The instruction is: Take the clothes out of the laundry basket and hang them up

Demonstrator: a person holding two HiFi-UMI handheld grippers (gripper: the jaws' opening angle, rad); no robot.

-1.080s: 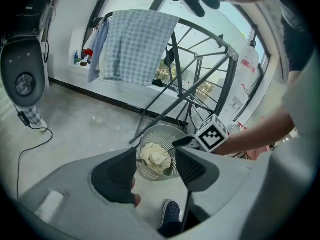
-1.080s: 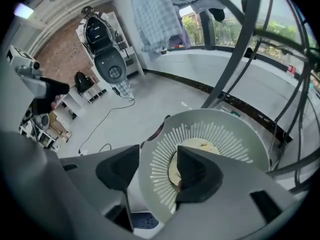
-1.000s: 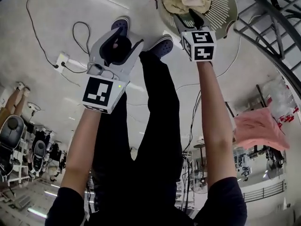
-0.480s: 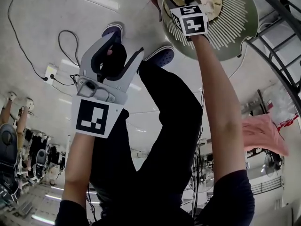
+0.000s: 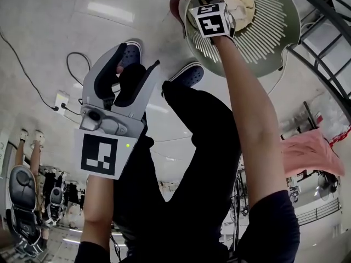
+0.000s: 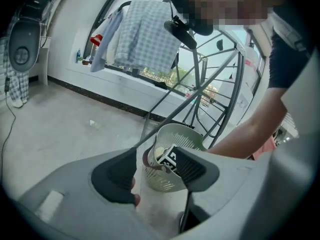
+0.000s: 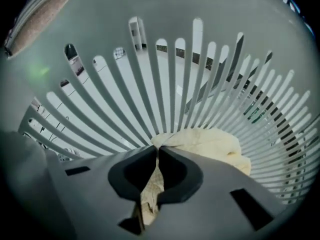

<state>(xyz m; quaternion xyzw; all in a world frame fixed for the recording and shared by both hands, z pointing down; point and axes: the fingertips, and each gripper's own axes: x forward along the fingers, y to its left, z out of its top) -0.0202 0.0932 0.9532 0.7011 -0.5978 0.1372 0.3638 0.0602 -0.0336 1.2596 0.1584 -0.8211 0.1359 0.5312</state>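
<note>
The right gripper [image 7: 156, 151] has just squeezed shut on the cream cloth [image 7: 210, 144] in the basket [image 7: 125, 4] and should lift it next, while the left gripper [image 6: 152, 161] waits open and empty.

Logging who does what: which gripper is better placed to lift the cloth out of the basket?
Right. The right gripper is inside the basket, its jaws just closed on the cream cloth. The left gripper hangs open and empty outside it.
</note>
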